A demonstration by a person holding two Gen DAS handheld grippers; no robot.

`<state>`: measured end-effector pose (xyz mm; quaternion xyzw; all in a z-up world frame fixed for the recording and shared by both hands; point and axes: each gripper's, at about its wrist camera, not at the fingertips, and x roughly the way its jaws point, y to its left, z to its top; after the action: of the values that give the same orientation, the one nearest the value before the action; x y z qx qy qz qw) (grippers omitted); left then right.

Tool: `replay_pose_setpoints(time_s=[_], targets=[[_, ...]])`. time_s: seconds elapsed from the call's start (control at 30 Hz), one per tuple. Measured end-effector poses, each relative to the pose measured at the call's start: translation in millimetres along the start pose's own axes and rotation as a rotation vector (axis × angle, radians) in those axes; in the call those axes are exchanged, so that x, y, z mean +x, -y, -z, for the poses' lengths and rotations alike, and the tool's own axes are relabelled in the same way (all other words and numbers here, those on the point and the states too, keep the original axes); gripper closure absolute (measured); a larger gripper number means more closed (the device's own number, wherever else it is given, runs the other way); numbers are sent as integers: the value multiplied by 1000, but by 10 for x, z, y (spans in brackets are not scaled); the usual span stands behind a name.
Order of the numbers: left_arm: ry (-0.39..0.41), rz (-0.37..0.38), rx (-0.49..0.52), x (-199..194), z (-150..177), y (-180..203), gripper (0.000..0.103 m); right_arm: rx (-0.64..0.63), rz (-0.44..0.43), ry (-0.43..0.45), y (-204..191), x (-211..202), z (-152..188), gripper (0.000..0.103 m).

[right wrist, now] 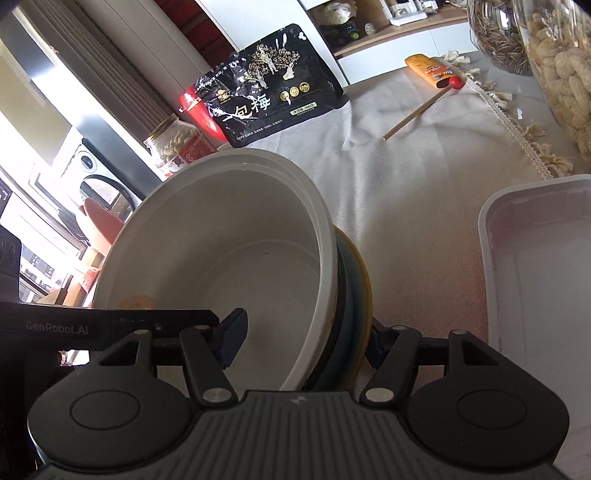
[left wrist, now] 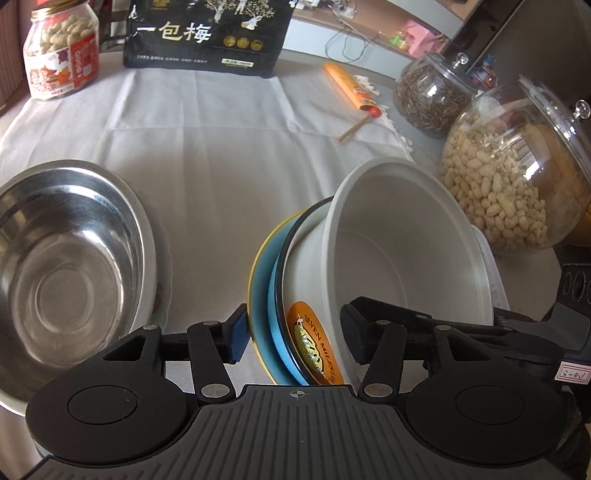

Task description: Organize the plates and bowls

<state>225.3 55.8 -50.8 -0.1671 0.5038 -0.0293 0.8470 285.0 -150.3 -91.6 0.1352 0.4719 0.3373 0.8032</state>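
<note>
Nearest to me, my left hand-held gripper point(left wrist: 293, 334) is clamped across a tilted stack: its left pad presses the outside of a blue plate point(left wrist: 264, 291) with a yellow rim, its right pad sits inside the white bowl point(left wrist: 402, 243) nested on that plate. Between them shows the bowl's outer wall with an orange label and a dark rim band. My right hand-held gripper point(right wrist: 303, 341) pinches the same stack from the opposite side, one blue pad inside the white bowl point(right wrist: 229, 251), the other behind the blue plate point(right wrist: 349, 306). The stack stands on edge, the bowl's mouth facing sideways rather than up.

Left of the stack in the left wrist view, a steel bowl point(left wrist: 70, 251) sits upright on the desk point(left wrist: 229, 155), which is covered with a white cloth. In the right wrist view a white rectangular tray point(right wrist: 535, 266) lies just right of the stack.

Farther right stand two clear jars, the nearer jar of peanuts point(left wrist: 517, 177) and behind it a jar of seeds point(left wrist: 432, 96). A wooden stick with a red tip point(left wrist: 360, 123) lies beside an orange packet point(left wrist: 349, 85). At the far edge stand a black snack bag point(left wrist: 207, 35) and, to the far left, a peanut jar with a red label point(left wrist: 61, 51).
</note>
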Motion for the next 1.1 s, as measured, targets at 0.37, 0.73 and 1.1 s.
replay_pose_setpoints(time_s=[0.37, 0.73, 1.1], targets=[[5, 1, 24, -42, 70, 4, 47, 45, -38, -62, 22, 27, 44, 37], [10, 55, -27, -128, 161, -126, 52, 128, -22, -73, -103, 52, 241, 36], [8, 34, -41, -360, 372, -296, 52, 84, 15, -114, -403, 106, 332, 34]])
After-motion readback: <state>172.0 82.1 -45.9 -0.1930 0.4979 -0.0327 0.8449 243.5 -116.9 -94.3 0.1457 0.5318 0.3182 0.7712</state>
